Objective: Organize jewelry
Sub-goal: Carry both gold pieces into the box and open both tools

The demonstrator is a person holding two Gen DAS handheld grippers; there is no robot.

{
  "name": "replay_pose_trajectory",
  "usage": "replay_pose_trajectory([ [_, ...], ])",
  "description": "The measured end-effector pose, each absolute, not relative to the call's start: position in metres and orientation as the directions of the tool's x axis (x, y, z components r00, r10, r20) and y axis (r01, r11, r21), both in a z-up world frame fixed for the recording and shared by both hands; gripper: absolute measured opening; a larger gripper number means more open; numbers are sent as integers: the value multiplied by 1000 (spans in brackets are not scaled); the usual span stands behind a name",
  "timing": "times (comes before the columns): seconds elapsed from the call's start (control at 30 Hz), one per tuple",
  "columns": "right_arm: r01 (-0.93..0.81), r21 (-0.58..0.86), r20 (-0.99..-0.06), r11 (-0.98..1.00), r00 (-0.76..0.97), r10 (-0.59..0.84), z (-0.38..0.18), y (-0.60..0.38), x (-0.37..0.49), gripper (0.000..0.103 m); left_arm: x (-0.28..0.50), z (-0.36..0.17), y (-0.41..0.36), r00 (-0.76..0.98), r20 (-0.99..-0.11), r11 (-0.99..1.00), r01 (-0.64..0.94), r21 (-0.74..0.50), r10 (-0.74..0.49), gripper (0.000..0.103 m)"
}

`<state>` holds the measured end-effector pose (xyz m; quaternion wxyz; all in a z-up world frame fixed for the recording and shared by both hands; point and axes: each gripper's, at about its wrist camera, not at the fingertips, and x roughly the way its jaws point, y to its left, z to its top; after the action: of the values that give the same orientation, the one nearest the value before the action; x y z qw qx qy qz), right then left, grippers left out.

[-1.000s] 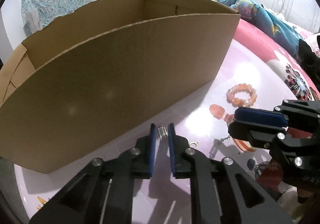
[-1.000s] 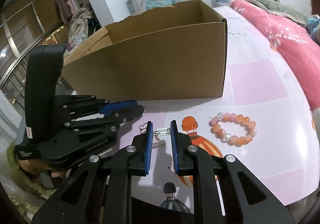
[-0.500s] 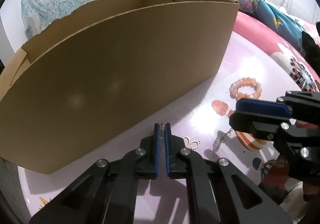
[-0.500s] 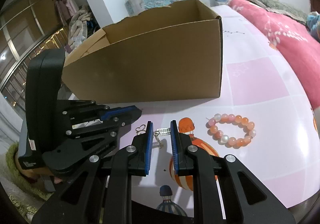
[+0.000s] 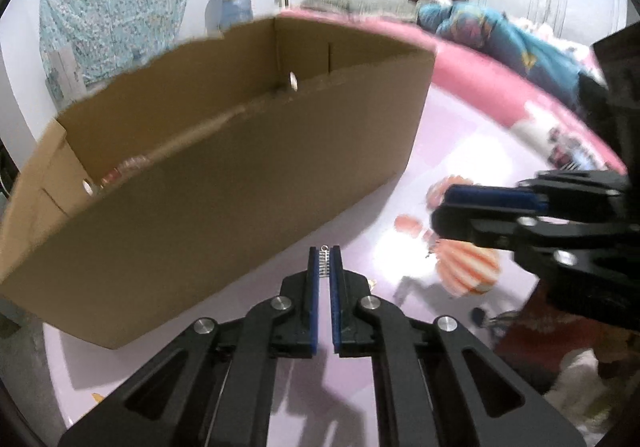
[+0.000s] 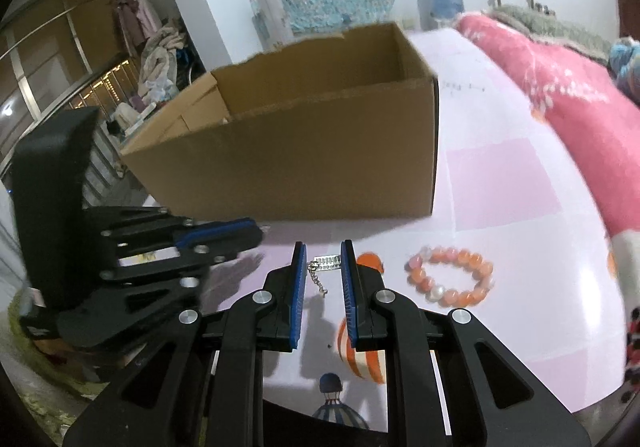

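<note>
Lifted off the bedsheet (image 5: 280, 399), left tongs (image 5: 324, 261) now pinch the earring (image 5: 323, 258).

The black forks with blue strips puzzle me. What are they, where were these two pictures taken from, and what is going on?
A person holds one hand-held gripping tool in each hand, and a camera on each looks along its two fingers. One picture is from the left tool, which pinches a small silver charm. The other is from the right tool, closed on a silver tag with a short chain. On the pink sheet lie an orange bead bracelet and an open cardboard box.
</note>
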<state>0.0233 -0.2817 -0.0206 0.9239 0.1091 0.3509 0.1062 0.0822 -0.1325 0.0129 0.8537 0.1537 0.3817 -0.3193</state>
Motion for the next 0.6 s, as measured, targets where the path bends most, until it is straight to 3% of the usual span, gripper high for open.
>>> replay_pose_trajectory([
  [0.17,-177,249,-543,952,789,288,16,-279,28,15,78,71,-108,587,-643,760,650,12,-492,4],
  [0.33,-247,219,-445,944,835,322,51,-267,50,15,101,106,-84,690,-578,818,571,64,-437,4],
  [0.47,-255,217,-436,942,838,327,60,-258,87,15,139,99,-67,699,-621,864,499,70,-354,4],
  [0.6,-228,238,-509,944,798,321,49,-248,128,15,168,77,-56,670,-687,882,463,89,-282,5],
])
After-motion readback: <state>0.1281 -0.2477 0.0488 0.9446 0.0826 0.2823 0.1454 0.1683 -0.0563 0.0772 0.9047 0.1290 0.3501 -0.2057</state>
